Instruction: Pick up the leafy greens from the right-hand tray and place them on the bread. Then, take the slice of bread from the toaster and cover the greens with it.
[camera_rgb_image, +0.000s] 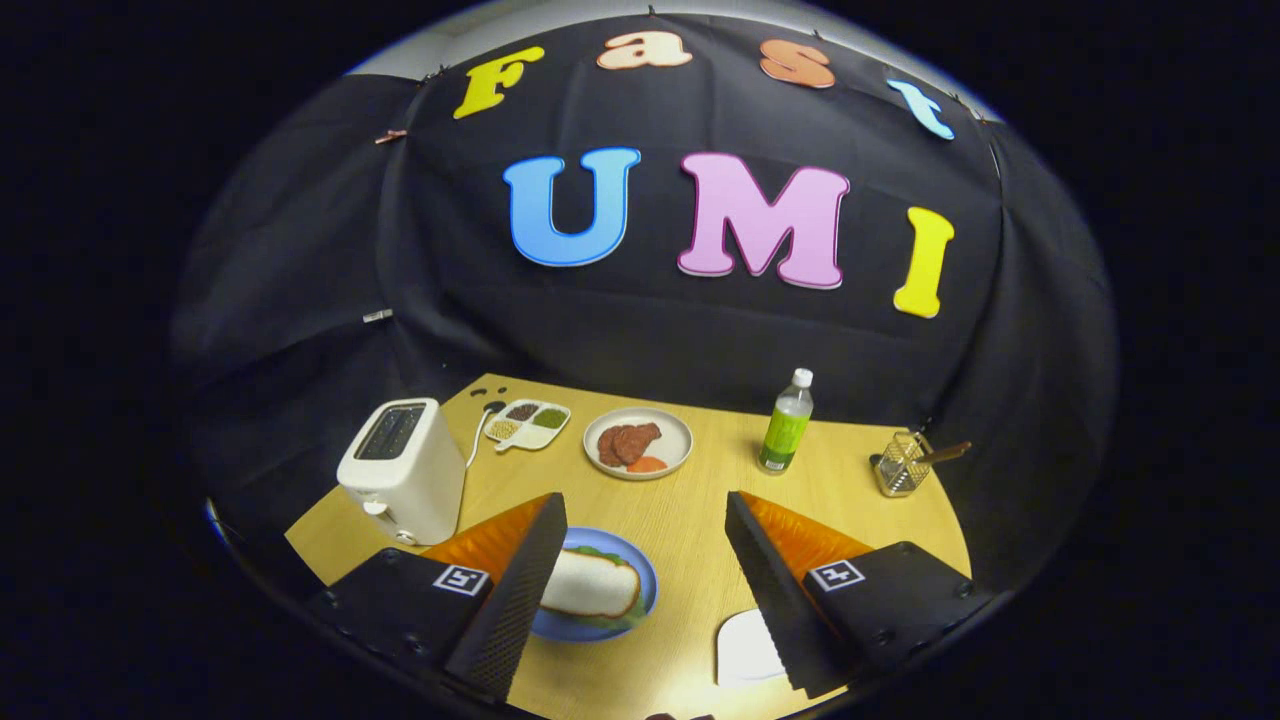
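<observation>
Staged recording booth, not a real kitchen: black cloth wall (620, 330) behind a wooden table (700, 500) set with toaster (400, 470), plates, bottle (787, 422).

the wooden table (700, 520) bore a white toaster (395, 470), divided dish (527, 423), meat plate (638, 443), green bottle (786, 422), wire basket (902, 464), blue plate (640, 600) and white tray (748, 650); the gripper (640, 590) hung above, fingers apart.
</observation>
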